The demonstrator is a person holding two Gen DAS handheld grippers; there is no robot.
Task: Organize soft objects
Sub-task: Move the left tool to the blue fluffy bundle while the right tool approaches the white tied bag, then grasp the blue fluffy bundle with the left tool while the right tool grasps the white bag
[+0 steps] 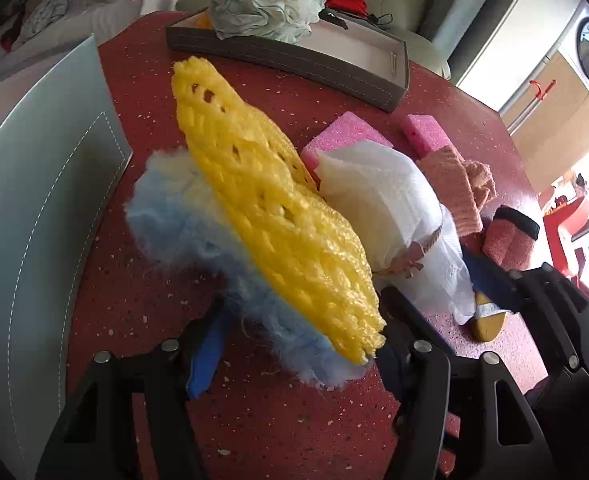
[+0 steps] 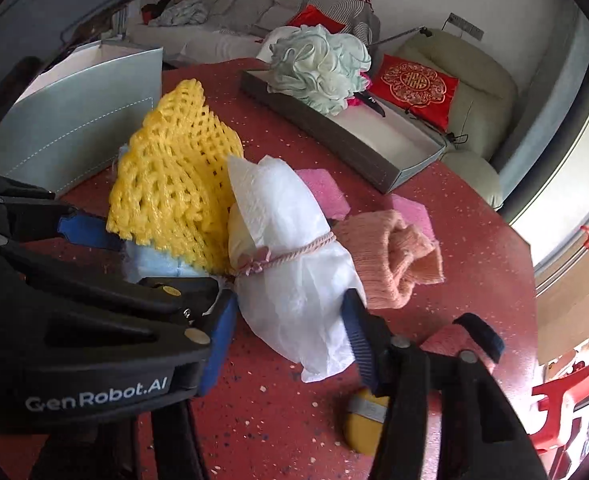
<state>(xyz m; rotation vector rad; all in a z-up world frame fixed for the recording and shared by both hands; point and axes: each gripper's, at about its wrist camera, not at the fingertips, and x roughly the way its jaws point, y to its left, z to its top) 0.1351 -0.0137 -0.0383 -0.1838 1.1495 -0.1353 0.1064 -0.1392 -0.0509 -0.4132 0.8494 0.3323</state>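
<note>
A yellow foam net [image 1: 270, 200] lies on a fluffy blue pad [image 1: 182, 216] on the red table. My left gripper [image 1: 298, 340] is open, its fingers on either side of the near end of both. A white tissue bundle [image 2: 290, 256] tied with pink cord lies to the right; my right gripper [image 2: 290, 344] is open around its near end. The left gripper [image 2: 166, 264] also shows in the right wrist view. A grey tray [image 2: 358, 148] at the back holds a mint bath pouf [image 2: 318, 64].
Pink sponges [image 1: 346, 136], a pink knitted cloth [image 2: 390, 256], a pink scrubber with a black strap [image 1: 510, 240] and a yellow oval object [image 2: 364, 420] lie at the right. A pale grey-blue box [image 1: 34, 208] stands at the left. A sofa lies behind the table.
</note>
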